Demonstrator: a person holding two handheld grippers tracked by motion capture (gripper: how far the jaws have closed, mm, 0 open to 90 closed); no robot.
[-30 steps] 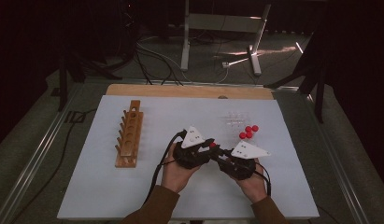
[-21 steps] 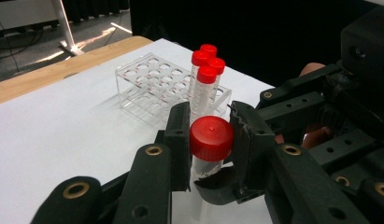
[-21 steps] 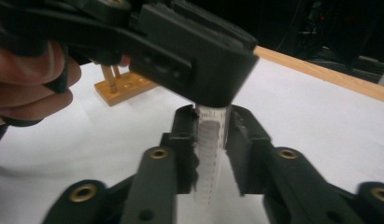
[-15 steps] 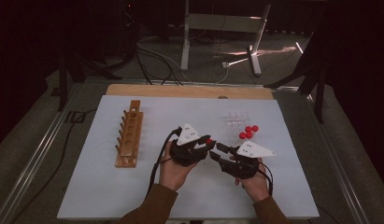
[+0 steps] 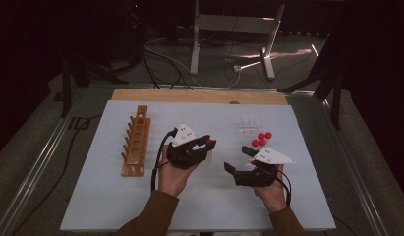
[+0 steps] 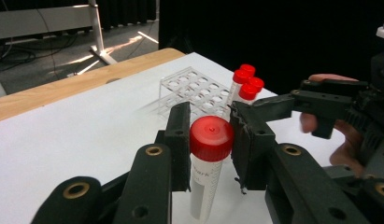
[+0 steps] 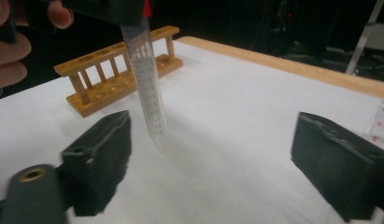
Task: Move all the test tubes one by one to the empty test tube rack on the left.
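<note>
Tube: red-capped, pinched just under the cap by left gripper, hanging above the table. Right gripper: jaws just spread, nothing between. Risk: shallow pinch; tube may swing or slip before reaching wooden rack.

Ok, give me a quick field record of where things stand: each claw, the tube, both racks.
left claw: shut on the red-capped tube, gripped just under the cap, tube upright above the white mat
right claw: jaws have just been opening, now wide apart, nothing between them
wooden rack: left side of the mat, holes look empty
clear rack: right side of the mat, three red-capped tubes at its near end
white mat: covers the table
</note>
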